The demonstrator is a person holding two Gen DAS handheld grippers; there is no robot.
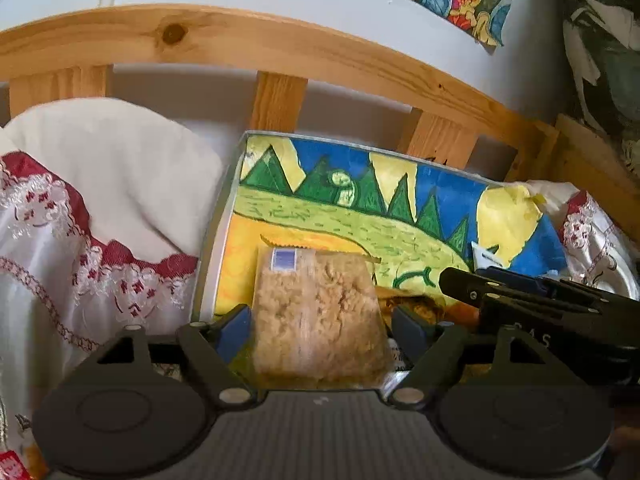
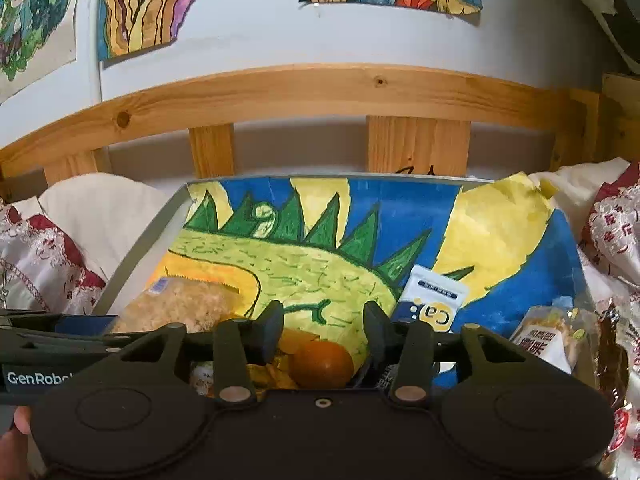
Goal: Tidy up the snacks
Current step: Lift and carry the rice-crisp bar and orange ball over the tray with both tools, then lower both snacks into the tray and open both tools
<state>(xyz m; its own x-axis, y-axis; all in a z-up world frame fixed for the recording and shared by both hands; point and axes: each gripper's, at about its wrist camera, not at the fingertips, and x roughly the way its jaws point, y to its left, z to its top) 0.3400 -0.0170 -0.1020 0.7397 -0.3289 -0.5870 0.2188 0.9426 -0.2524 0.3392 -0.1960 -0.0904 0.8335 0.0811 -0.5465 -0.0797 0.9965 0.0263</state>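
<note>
- Left wrist view: a shallow box (image 1: 224, 216) lined with a painted dinosaur drawing (image 1: 360, 216) lies on a bed, between a white and red embroidered cloth (image 1: 80, 240) and a wooden headboard (image 1: 248, 40).
- In the box, at its near left, lies a clear packet of crumbly beige snack (image 1: 316, 312) with a small blue label at its top.
- The left gripper (image 1: 320, 332) has its jaws spread, one finger on each side of that packet; the pads appear just clear of it, though contact is hard to judge.
- The right gripper (image 1: 520, 300) reaches in from the right, low over the box.
- Right wrist view: the same box (image 2: 140, 240) shows more of its contents: the beige packet (image 2: 180, 308) at left, an orange round fruit (image 2: 324, 364) at the near edge among yellow wrappers, a white and blue sachet (image 2: 432, 304) marked "Ca", and a clear packet with a white printed label (image 2: 548, 336) at right.
- The right gripper (image 2: 324, 324) stands with its jaws apart above the fruit, gripping nothing.
- Only this view shows the fruit, the labelled packet, and two further drawings (image 2: 140, 4) on the wall (image 2: 260, 32); the left gripper's arm (image 2: 60, 340) crosses the lower left.
</note>
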